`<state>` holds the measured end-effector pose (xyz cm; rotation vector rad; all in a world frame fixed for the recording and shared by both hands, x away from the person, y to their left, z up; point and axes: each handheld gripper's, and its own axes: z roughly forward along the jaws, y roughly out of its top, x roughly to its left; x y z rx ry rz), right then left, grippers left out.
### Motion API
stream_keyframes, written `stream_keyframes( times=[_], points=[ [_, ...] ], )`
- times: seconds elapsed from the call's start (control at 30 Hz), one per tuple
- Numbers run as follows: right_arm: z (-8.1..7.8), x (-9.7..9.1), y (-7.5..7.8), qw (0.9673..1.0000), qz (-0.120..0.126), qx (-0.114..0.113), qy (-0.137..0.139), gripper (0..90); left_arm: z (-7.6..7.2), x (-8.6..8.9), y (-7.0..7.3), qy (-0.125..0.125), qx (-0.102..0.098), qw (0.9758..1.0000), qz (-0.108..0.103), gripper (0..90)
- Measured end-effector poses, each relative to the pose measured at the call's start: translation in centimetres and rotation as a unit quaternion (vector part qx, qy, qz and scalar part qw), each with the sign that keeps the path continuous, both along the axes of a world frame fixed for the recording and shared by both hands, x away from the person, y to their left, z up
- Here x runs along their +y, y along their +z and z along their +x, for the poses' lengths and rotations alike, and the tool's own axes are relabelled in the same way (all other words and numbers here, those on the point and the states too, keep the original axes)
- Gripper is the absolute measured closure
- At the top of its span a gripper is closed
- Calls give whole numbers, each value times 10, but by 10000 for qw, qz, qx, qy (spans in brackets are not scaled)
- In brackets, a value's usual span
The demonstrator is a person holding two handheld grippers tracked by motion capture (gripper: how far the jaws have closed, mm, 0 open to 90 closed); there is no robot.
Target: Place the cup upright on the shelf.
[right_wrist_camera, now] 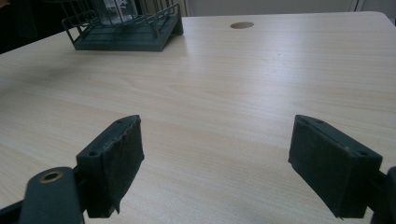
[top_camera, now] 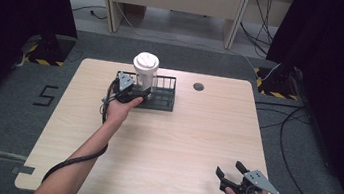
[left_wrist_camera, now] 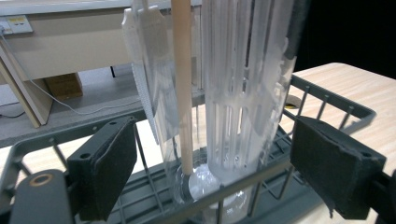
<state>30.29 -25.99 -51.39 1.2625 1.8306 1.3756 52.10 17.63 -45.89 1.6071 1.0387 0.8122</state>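
Clear ribbed plastic tumbler (left_wrist_camera: 243,93) with a white lid (top_camera: 145,64) is sitting upright at the left end of the dark wire dish rack (top_camera: 164,97), toward the far side of the pale wooden table (top_camera: 163,146). Going left to right: our left gripper (top_camera: 133,92) is right up at the rack, jaws spread wide on either side of the tumbler but not touching it, holding nothing. In the left gripper view we see the rack's front rail running across between the pads (left_wrist_camera: 109,172) and the tumbler's base, plus a pale wooden stick (left_wrist_camera: 183,84) and a flat clear plastic piece (left_wrist_camera: 154,70) standing just beside the tumbler.

That's where we think it could go sideways. If we close low, the pads could grab the rail or snag the wires. Close off-centre and we might pinch the stick too, or tip everything over. Ribbed plastic looks slippery, and squeezing hard might flex it and pop the lid.

Over on the right, our right gripper (top_camera: 238,179) rests near the table's front edge, jaws wide open, empty, well apart from the rack.
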Motion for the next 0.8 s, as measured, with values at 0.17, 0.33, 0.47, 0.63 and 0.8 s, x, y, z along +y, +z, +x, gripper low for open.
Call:
stream_keyframes(
  times=[0.17, 0.33, 0.47, 0.63, 0.8],
  points=[
    [0, 0, 0, 10000, 7, 1, -3, 182, -8, 3, 0, -48, -34, 10000, 17, 146],
    [0, 0, 0, 10000, -24, -25, -1, 183, -21, 9, 1, -123, -52, 9999, 27, 146],
    [0, 0, 0, 10000, -3, -7, -3, 183, -27, 14, 1, -144, -57, 9999, 41, 146],
    [-1, 0, 0, 10000, 8, -5, -17, 182, -39, 21, 0, -187, -72, 9998, 45, 147],
    [-1, 0, 0, 10000, 12, -6, -26, 182, -52, 28, 2, -245, -144, 9996, 35, 147]
  ],
)
